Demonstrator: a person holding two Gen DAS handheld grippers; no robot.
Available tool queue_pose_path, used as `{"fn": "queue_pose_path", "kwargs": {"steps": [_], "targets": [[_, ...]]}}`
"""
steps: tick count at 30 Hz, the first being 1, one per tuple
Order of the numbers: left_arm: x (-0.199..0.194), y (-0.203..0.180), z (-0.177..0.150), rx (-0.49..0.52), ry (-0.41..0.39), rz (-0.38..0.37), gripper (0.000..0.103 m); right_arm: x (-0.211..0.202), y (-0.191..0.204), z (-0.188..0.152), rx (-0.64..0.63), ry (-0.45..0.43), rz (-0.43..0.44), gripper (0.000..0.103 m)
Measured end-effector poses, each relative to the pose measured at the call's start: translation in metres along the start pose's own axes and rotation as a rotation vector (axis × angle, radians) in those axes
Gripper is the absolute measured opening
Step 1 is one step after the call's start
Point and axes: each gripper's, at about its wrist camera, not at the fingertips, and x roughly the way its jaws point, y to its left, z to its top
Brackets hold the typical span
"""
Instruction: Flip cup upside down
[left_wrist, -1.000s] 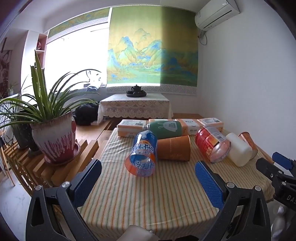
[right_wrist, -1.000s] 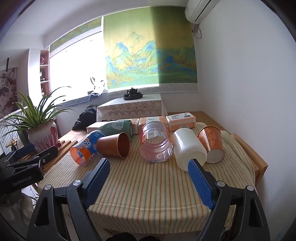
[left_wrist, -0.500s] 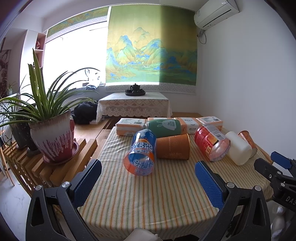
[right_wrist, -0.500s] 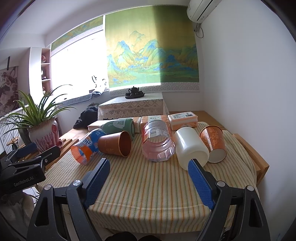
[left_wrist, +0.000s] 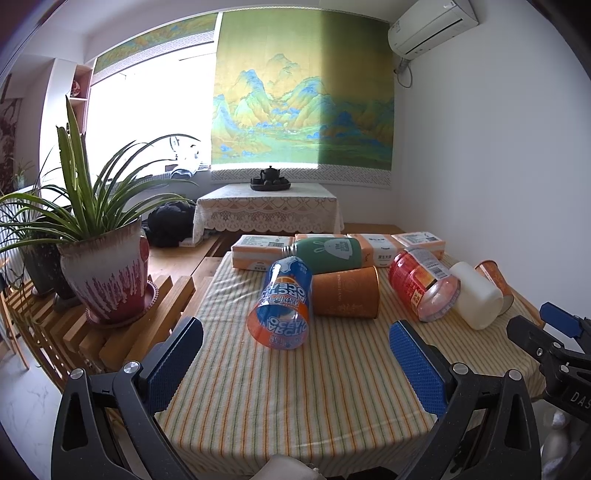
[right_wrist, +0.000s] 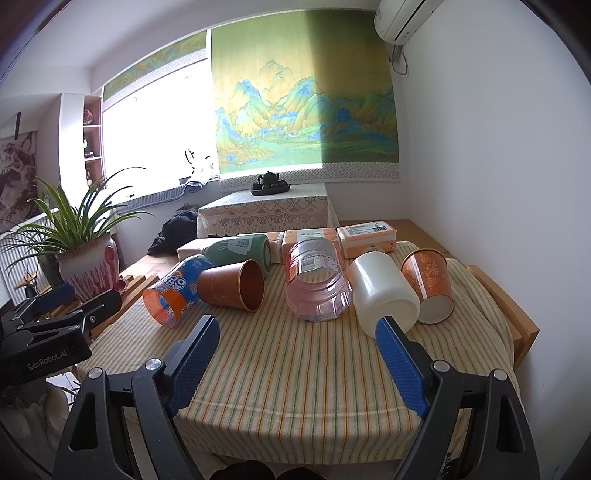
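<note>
Several cups lie on their sides on the striped tablecloth (left_wrist: 280, 398): a blue-orange plastic cup (left_wrist: 282, 306) (right_wrist: 173, 295), a brown paper cup (left_wrist: 345, 291) (right_wrist: 232, 284), a green cup (left_wrist: 325, 253) (right_wrist: 240, 251), a clear pink cup (left_wrist: 424, 288) (right_wrist: 317, 284), a white cup (left_wrist: 476, 301) (right_wrist: 382, 291) and an orange patterned cup (left_wrist: 495, 278) (right_wrist: 428, 284). My left gripper (left_wrist: 295, 354) is open and empty, short of the blue-orange cup. My right gripper (right_wrist: 297, 347) is open and empty, short of the pink cup.
A potted plant (left_wrist: 103, 273) (right_wrist: 85, 266) stands on a slatted wooden bench left of the table. Tissue packs (left_wrist: 258, 254) (right_wrist: 365, 240) lie along the table's far edge. A lace-covered side table (left_wrist: 266, 210) with a teapot stands behind. A white wall is on the right.
Both grippers have shifted slightly; the views moved a little. The cups have not moved and both grippers stay open.
</note>
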Motion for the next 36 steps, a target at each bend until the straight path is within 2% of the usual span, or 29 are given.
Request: {"fn": "queue_pose_path", "kwargs": {"steps": [36], "targets": [[0.0019, -0.0021, 0.0009, 0.003, 0.000, -0.006, 0.102, 0.0006, 0.0026, -0.0004, -0.001, 0.005, 0.002, 0.084]]}}
